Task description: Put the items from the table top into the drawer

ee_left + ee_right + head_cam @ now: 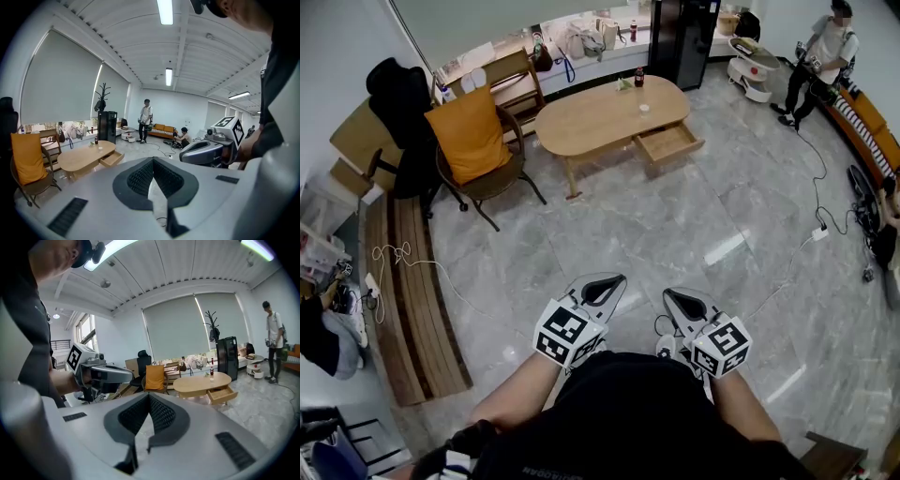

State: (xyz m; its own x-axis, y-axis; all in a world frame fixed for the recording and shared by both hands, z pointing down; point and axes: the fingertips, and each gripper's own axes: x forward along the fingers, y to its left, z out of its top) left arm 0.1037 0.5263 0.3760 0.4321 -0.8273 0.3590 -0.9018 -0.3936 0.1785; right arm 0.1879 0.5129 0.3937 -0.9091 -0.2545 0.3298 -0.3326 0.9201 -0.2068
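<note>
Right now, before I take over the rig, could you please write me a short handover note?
Grippers: left gripper and right gripper are both shut and empty, held low in front of the person's body.
Things: a dark-and-red bottle, a small white item and a small green item sit on the oval light-wood table across the room. Its wooden drawer is pulled open, with nothing visible inside.
Done: drawer open.
Left: walk over and put every item into the drawer.
</note>
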